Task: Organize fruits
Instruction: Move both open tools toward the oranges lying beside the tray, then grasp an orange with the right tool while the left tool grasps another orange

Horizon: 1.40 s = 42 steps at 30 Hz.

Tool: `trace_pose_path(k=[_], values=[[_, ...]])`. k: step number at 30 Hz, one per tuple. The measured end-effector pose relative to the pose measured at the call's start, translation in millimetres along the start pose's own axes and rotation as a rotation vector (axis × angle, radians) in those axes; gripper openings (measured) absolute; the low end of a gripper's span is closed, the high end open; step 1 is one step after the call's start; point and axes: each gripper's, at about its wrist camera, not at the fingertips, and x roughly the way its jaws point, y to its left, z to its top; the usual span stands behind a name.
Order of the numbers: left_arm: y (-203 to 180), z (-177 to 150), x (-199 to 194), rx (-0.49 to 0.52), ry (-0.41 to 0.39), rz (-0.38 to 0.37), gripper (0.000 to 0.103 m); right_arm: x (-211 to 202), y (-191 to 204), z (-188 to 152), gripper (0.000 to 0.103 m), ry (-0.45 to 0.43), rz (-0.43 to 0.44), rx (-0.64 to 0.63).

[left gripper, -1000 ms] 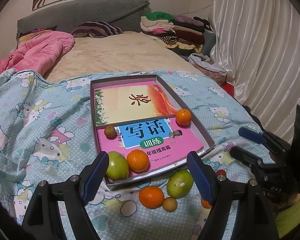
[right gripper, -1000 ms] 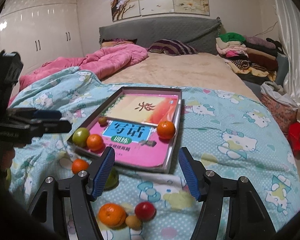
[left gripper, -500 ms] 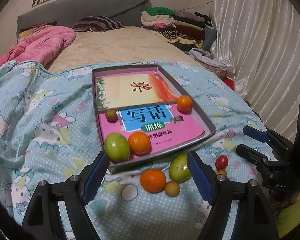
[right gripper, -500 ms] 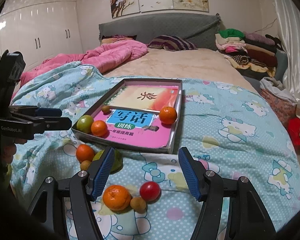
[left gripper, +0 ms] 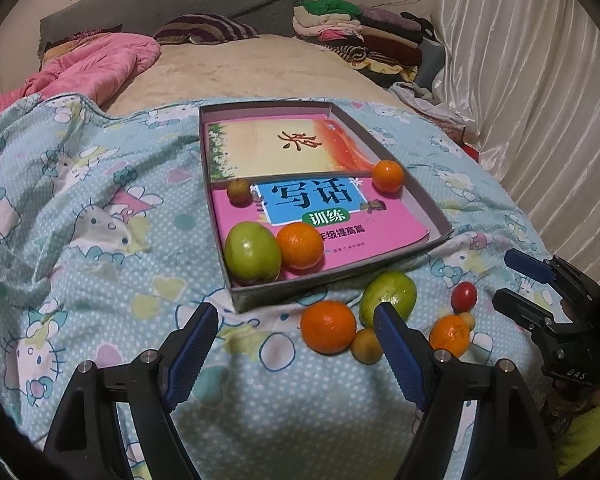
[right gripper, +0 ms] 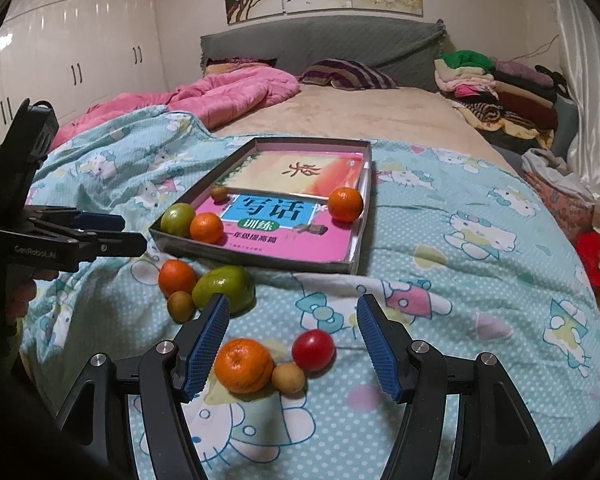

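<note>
Status: both grippers empty, fingers spread wide. Four fruits sit in the box (right gripper: 256, 258): green fruit (right gripper: 177, 219), orange (right gripper: 206, 227), small brown one (right gripper: 219, 193), second orange (right gripper: 345, 204), all resting on the books (right gripper: 276, 224). Six are loose on the blanket (right gripper: 460, 280) in front of the box.

Right gripper (right gripper: 292, 332) hovers low over the nearer cluster: loose orange (right gripper: 244, 365), small tan fruit (right gripper: 288, 377), red fruit (right gripper: 313, 350). These lie roughly between its fingers, not touching them as far as we can tell. Left gripper (left gripper: 296, 344) is released too, with another orange (left gripper: 328, 332), a brown fruit (left gripper: 366, 350) and a green fruit (left gripper: 388, 294) near its right finger.

We read this as pre-grasp on the next loose fruit, likely the orange under the right gripper. The next move calls for centring on one fruit only: the tan one touches the orange, so we risk pinching both or rolling it off. Soft bedding; descend gently.
</note>
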Motion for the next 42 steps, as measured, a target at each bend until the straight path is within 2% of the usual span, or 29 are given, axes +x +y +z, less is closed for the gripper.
trace_pose_path(k=[26, 33, 39, 42], values=[[-4, -23, 16, 0.009, 0.092, -0.010, 0.079, 7, 27, -20, 0.068, 0.072, 0.025, -0.068], [-5, -25, 19, 0.006, 0.096, -0.035, 0.070, 18, 33, -24, 0.068, 0.111, 0.031, -0.103], [-6, -25, 21, -0.001, 0.088, -0.050, 0.063, 30, 45, -29, 0.068, 0.141, 0.030, -0.197], [-3, -24, 24, -0.019, 0.091, -0.064, 0.059, 37, 47, -31, 0.060, 0.165, 0.032, -0.226]])
